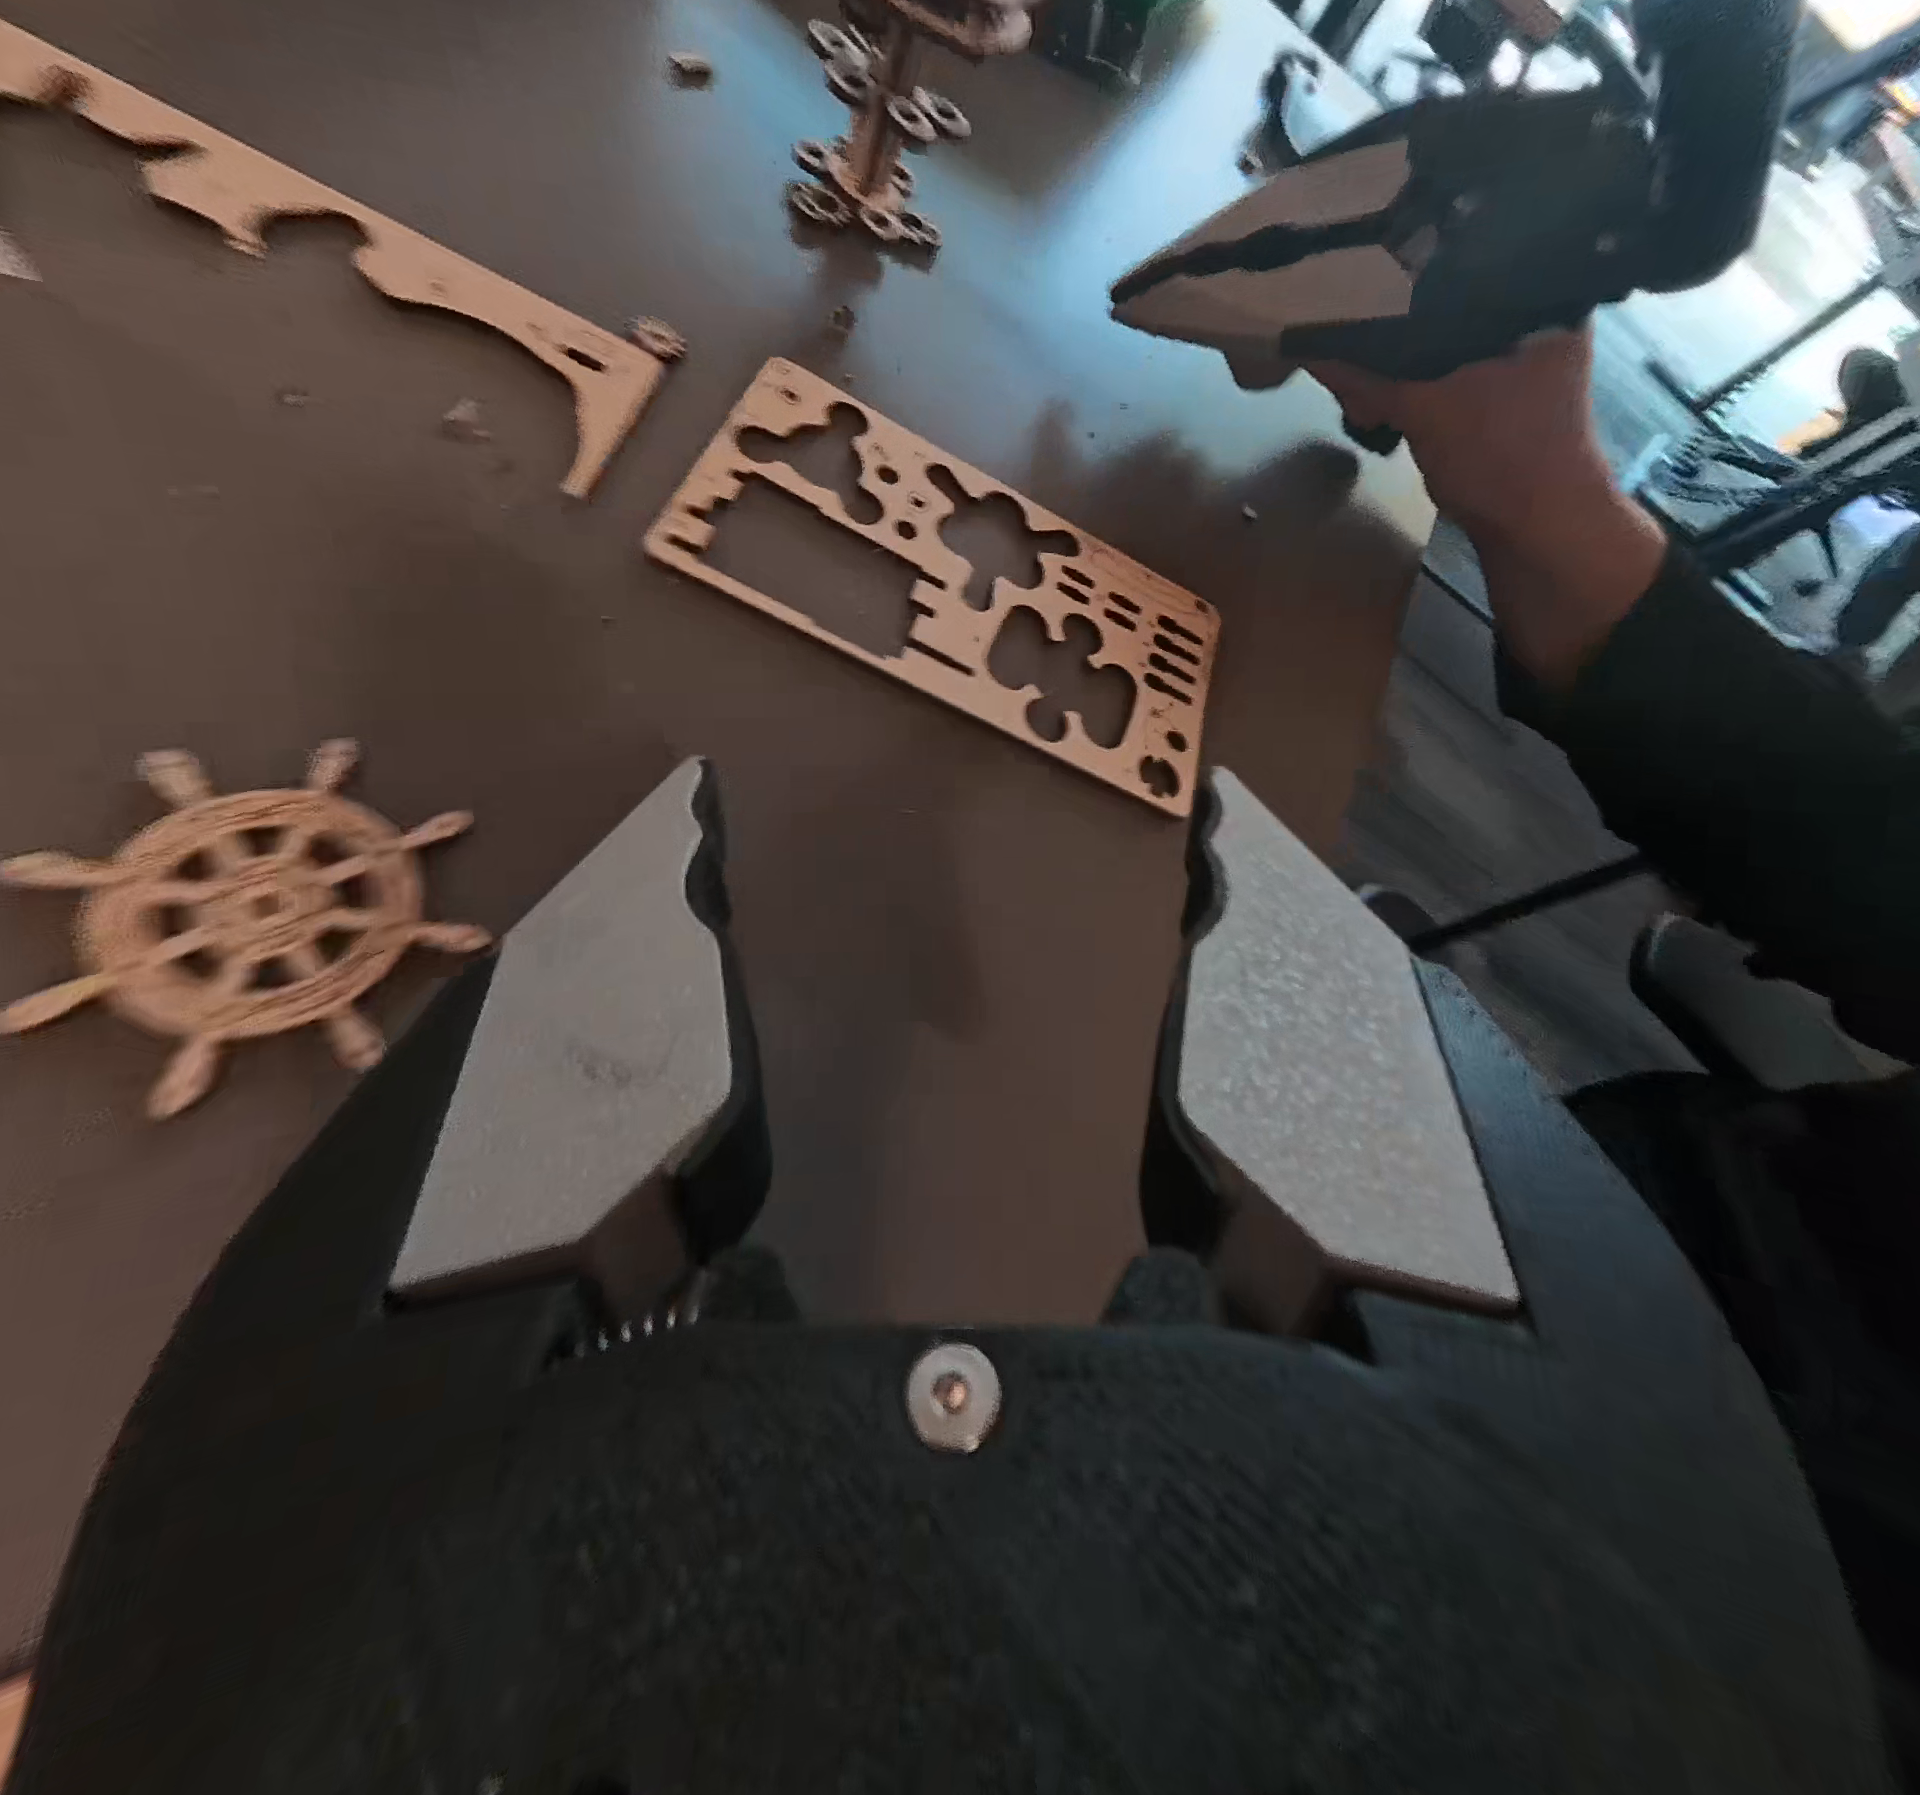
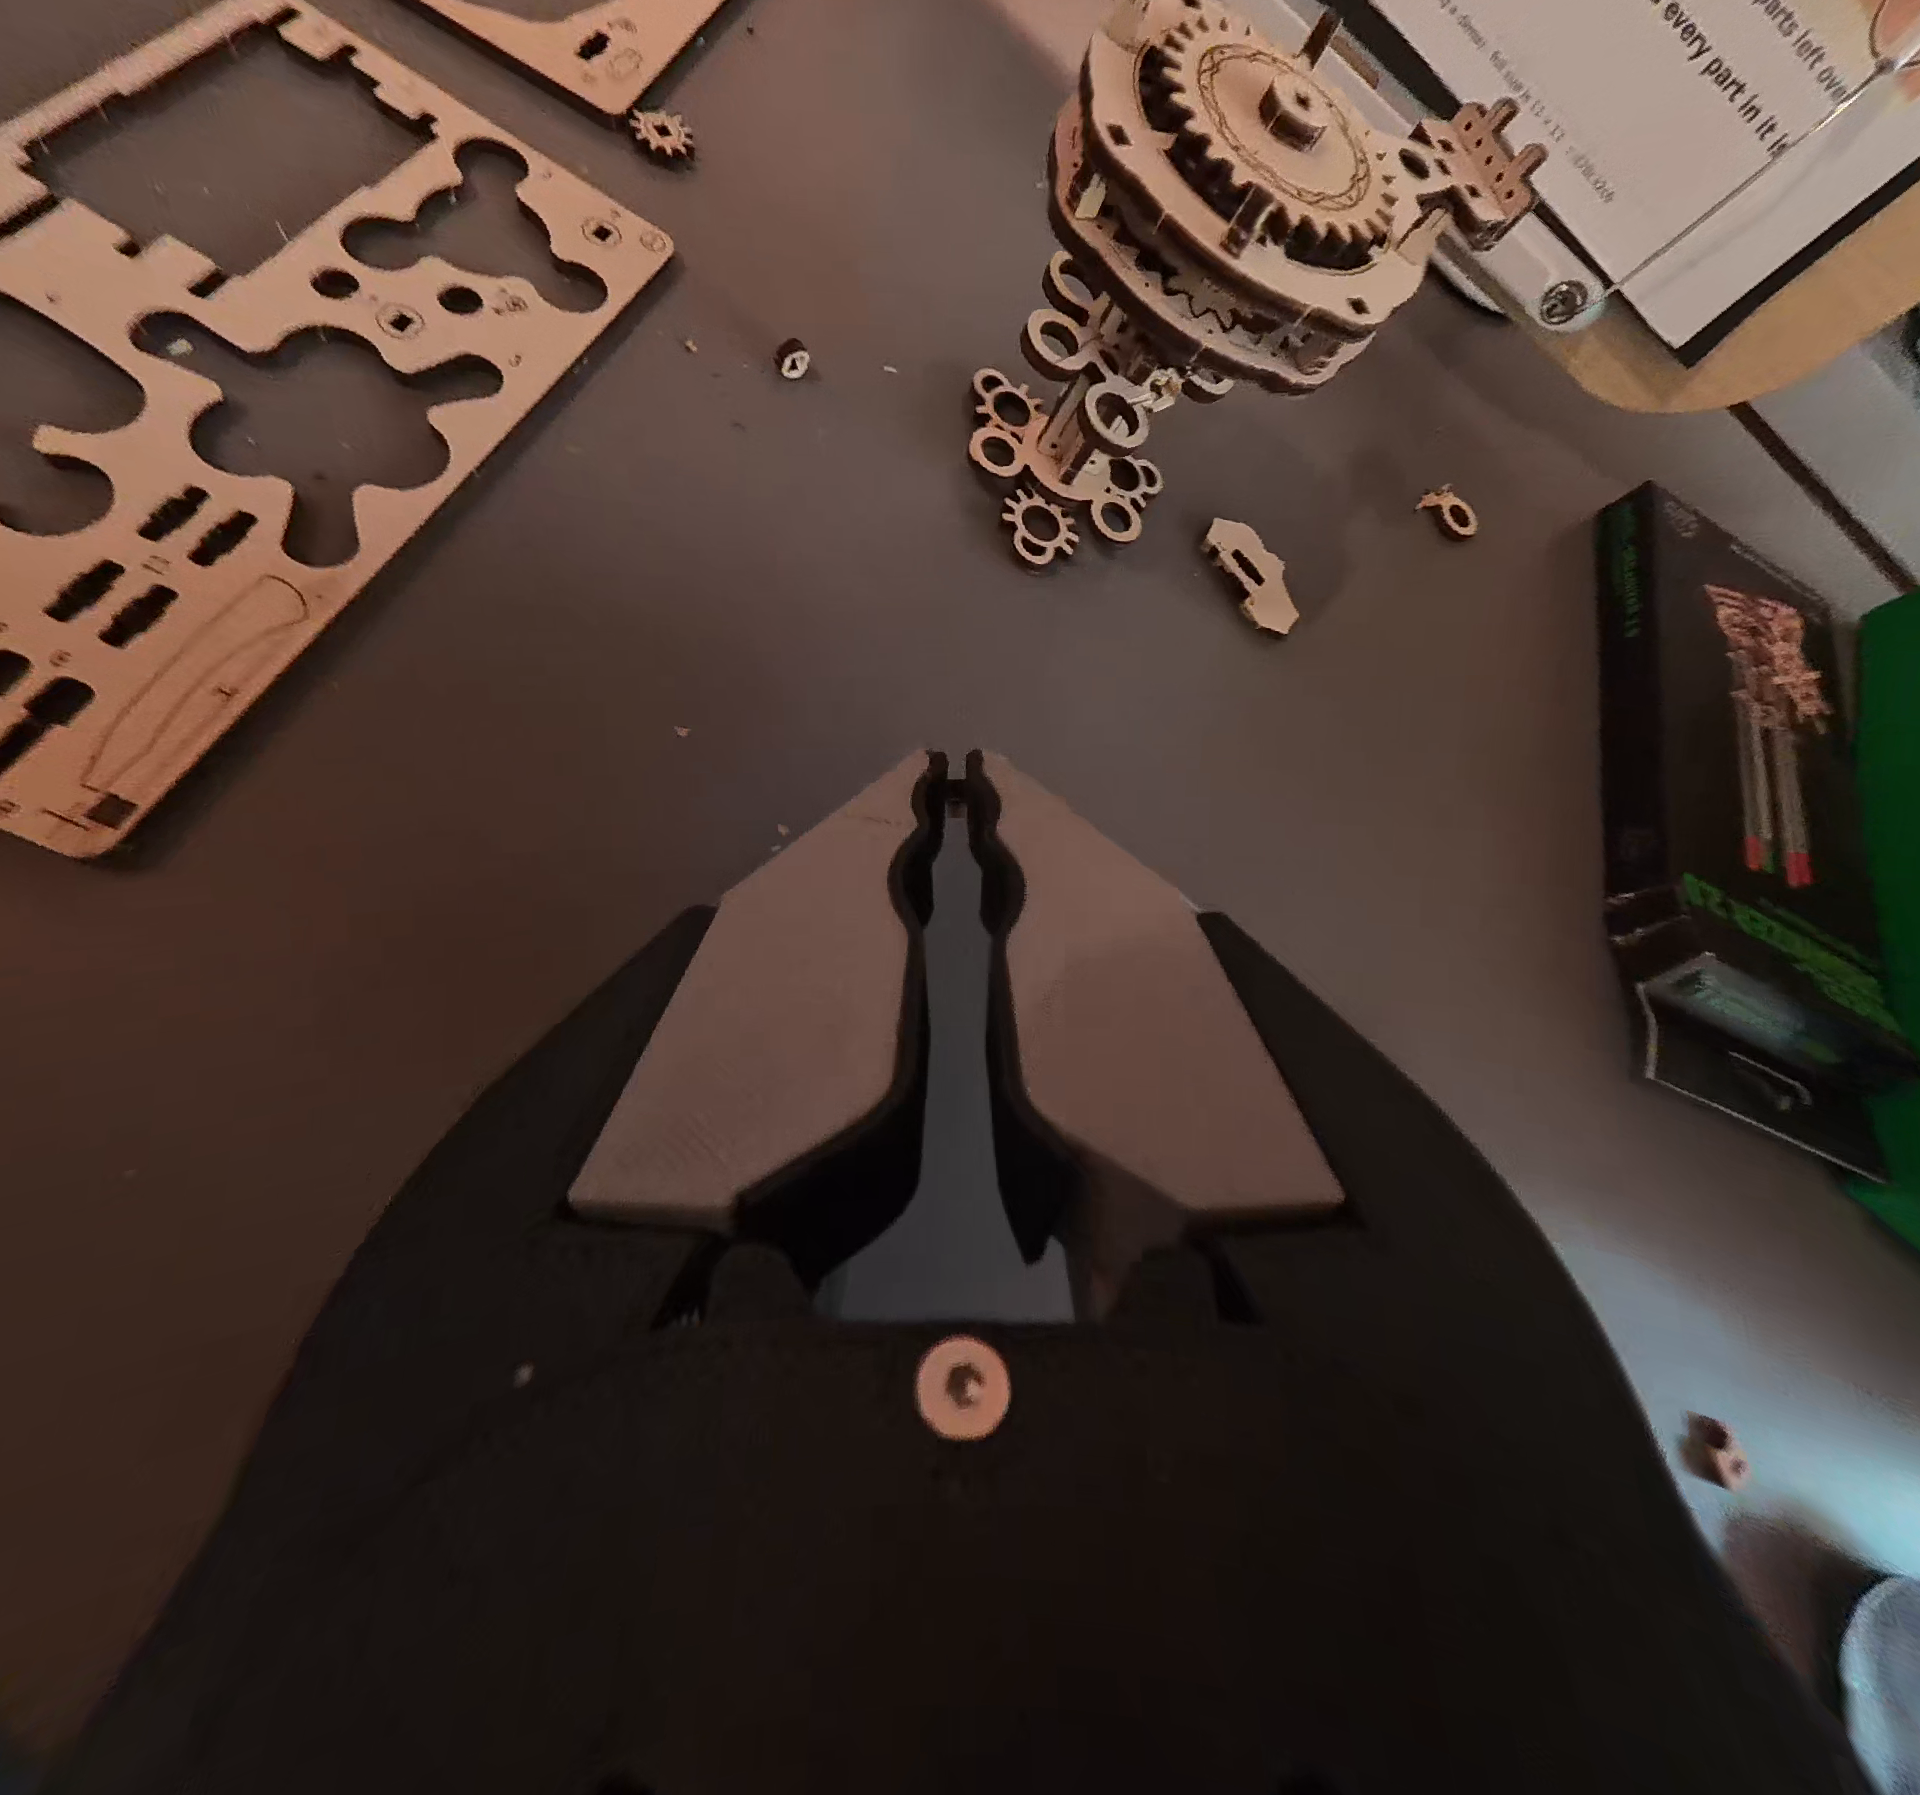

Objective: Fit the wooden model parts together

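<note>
A part-built wooden gear model (image 2: 1226,218) stands on a ringed stem on the dark table (image 2: 727,602); it also shows blurred in the left wrist view (image 1: 914,10). A wooden ship's wheel (image 1: 249,914) lies flat to the left of my left gripper (image 1: 951,789), which is open and empty above the table. My right gripper (image 2: 956,779) is nearly shut, with a tiny dark piece (image 2: 954,803) pinched between its tips, short of the model. It also shows in the left wrist view (image 1: 1132,301), held up by a hand (image 1: 1507,457).
A punched-out wooden sheet (image 1: 935,582) (image 2: 260,374) and a leftover strip (image 1: 395,259) (image 2: 623,10) lie on the table. Loose bits: a small gear (image 2: 661,135), a slotted piece (image 2: 1252,576), a ring piece (image 2: 1449,511). A dark box (image 2: 1745,810) and a printed sheet (image 2: 1558,31) lie on the right. The wooden ship's wheel (image 1: 249,914) is closer to my left gripper, around 8 centimetres from its tips; the right tips are 30 centimetres off.
</note>
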A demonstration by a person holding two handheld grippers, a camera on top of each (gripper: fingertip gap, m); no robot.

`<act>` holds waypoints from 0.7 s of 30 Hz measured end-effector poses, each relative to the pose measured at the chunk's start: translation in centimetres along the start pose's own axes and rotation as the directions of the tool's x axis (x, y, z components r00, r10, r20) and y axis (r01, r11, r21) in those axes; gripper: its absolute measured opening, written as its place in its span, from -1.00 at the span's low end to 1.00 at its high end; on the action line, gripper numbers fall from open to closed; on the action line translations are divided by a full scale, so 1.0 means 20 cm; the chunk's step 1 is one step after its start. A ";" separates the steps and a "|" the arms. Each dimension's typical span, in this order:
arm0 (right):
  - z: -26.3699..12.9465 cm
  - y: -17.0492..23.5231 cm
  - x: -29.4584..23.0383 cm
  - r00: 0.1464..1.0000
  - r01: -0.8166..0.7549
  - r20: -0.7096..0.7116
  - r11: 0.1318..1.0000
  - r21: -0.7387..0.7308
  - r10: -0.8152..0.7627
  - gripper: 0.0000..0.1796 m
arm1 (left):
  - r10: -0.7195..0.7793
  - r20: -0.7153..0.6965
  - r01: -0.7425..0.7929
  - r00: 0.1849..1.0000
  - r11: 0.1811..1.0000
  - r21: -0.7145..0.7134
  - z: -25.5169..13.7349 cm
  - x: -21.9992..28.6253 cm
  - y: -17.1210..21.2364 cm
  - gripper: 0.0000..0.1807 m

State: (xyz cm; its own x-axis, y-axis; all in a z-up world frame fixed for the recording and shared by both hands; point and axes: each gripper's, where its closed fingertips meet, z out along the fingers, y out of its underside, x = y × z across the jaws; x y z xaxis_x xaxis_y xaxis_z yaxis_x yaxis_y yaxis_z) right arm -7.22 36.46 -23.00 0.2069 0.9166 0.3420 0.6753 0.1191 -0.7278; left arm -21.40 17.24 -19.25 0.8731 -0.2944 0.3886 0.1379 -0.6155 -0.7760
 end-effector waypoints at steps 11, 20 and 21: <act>-0.03 -0.07 -0.07 0.985 0.172 0.008 0.978 0.122 -0.175 -1.00 | -0.012 0.220 -0.017 0.975 0.991 0.131 -0.35 -0.35 -0.08 -0.18; 0.14 -0.14 -0.07 0.873 0.476 -0.112 0.879 -0.009 -0.474 -1.00 | 0.039 0.326 -0.101 0.944 0.980 0.174 -0.41 -0.59 -0.27 -0.26; 0.15 -0.14 -0.07 0.867 0.489 -0.103 0.872 -0.011 -0.487 -1.00 | 0.044 0.332 -0.106 0.942 0.980 0.171 -0.40 -0.62 -0.28 -0.29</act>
State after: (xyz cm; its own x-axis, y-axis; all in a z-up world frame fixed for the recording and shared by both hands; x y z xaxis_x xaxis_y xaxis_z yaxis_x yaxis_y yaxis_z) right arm -11.53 35.91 -23.30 -0.0766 0.6972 0.7128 0.6980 0.5480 -0.4610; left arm -36.82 18.50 -15.69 0.9840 -0.0615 0.1669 0.1224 -0.4469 -0.8862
